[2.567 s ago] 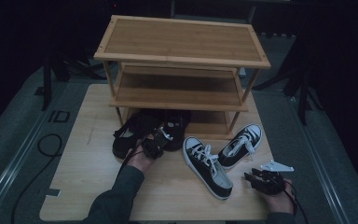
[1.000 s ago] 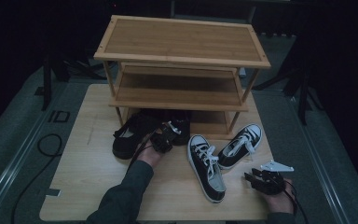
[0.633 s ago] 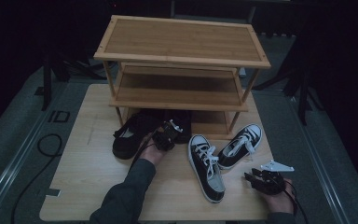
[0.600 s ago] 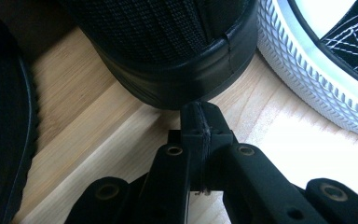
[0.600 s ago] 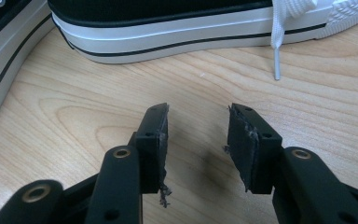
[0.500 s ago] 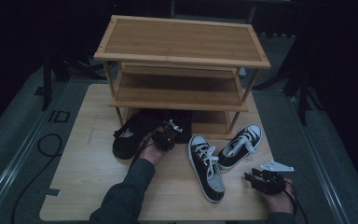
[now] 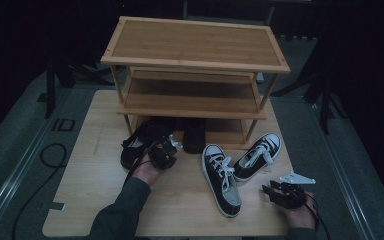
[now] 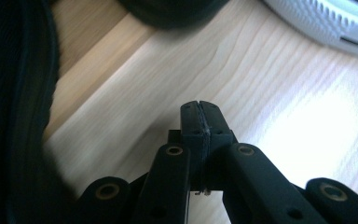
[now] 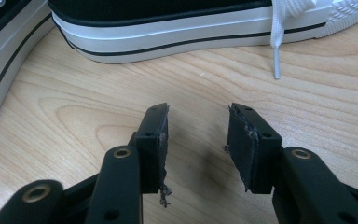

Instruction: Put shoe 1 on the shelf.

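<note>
A three-tier wooden shoe rack stands at the back of the table. One black shoe lies left of my left gripper, and it shows as a dark mass in the left gripper view. A second black shoe sits half under the bottom shelf. My left gripper is shut with nothing in it, just above the wood. Two black-and-white sneakers lie at centre right. My right gripper rests near the front right, open, a short way from a sneaker's white sole.
The light wooden table has bare room at the front left. A loose white lace hangs onto the wood ahead of the right gripper. A black cable lies on the grey floor to the left.
My left gripper went toward the rack and rightward, then came back slightly left. The nearer sneaker turned a little. The right gripper stayed put.
</note>
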`<action>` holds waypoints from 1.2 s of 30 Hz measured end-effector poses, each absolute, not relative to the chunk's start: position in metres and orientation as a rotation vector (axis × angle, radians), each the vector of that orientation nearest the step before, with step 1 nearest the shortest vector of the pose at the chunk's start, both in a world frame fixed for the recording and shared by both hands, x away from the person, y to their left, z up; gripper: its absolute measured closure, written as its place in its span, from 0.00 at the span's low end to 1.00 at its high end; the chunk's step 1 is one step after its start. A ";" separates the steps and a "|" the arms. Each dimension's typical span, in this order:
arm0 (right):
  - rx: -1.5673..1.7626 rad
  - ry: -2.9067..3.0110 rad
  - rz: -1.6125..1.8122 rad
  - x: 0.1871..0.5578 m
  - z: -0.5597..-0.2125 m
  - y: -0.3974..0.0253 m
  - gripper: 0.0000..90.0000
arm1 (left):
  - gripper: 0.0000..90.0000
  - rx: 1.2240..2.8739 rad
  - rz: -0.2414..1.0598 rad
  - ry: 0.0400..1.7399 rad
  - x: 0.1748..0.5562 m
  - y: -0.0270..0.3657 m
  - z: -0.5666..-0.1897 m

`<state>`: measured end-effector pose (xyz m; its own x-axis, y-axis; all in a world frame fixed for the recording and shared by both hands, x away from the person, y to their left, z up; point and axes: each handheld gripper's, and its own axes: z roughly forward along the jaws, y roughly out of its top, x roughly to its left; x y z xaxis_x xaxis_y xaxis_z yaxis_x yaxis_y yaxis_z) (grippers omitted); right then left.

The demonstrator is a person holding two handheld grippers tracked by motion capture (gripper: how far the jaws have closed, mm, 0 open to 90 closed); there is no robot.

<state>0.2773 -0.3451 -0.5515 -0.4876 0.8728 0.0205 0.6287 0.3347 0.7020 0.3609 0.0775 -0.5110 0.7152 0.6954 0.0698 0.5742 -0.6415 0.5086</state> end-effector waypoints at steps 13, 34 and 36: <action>1.330 2.245 0.939 0.277 -0.552 -0.345 0.64 | 1.00 2.491 0.346 0.996 0.348 0.110 -0.512; 1.331 2.246 0.939 0.277 -0.551 -0.346 0.64 | 1.00 2.481 0.378 1.144 0.313 0.185 -0.509; 1.331 2.246 0.939 0.277 -0.551 -0.346 0.64 | 1.00 2.476 0.382 1.161 0.311 0.191 -0.511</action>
<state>0.2768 -0.3455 -0.5514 -0.4884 0.8723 0.0233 0.6294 0.3336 0.7018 0.3106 0.1912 -0.5107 0.6224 0.7783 0.0831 0.6757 -0.5879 0.4447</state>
